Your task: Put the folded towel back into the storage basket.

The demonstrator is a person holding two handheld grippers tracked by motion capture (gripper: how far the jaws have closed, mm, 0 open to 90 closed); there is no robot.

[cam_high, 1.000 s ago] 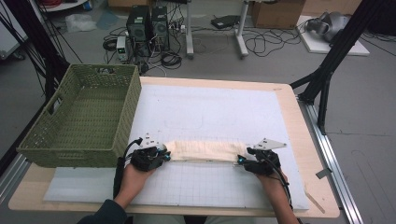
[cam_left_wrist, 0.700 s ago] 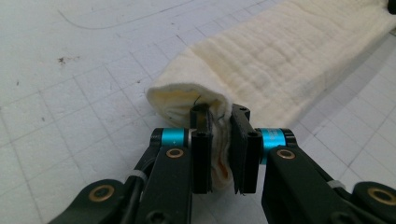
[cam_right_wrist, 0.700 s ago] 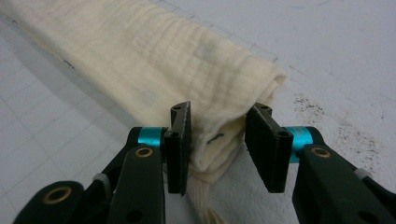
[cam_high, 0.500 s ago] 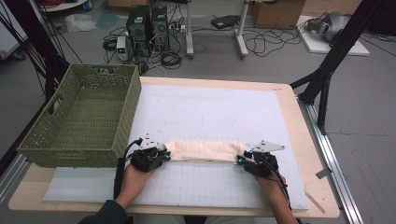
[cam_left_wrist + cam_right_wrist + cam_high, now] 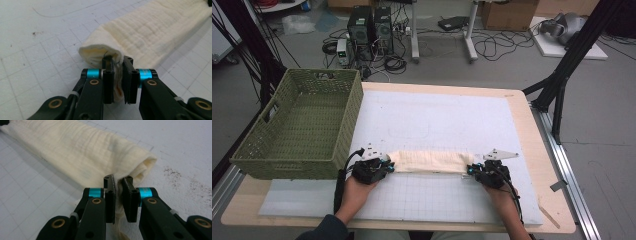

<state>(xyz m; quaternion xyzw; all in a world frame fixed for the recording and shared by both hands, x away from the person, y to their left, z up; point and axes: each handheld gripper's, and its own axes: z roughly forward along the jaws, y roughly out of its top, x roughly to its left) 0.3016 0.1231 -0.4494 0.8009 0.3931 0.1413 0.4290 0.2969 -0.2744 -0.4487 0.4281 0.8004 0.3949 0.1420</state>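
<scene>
The folded cream cloth (image 5: 428, 161) lies lengthwise across the grid mat (image 5: 437, 120), the left gripper (image 5: 384, 164) pinching its left end and the right gripper (image 5: 472, 170), jaws just closing, clamped on the right end.

Left hand-held gripper (image 5: 384, 166) stays clamped; right hand-held gripper (image 5: 471, 171) has just closed.

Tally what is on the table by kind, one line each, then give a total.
Hand-held gripper: 2, the left hand-held gripper and the right hand-held gripper, each shut on one end of the cloth
Folded cream cloth: 1
Green woven basket: 1
White grid mat: 1
Total: 5
</scene>
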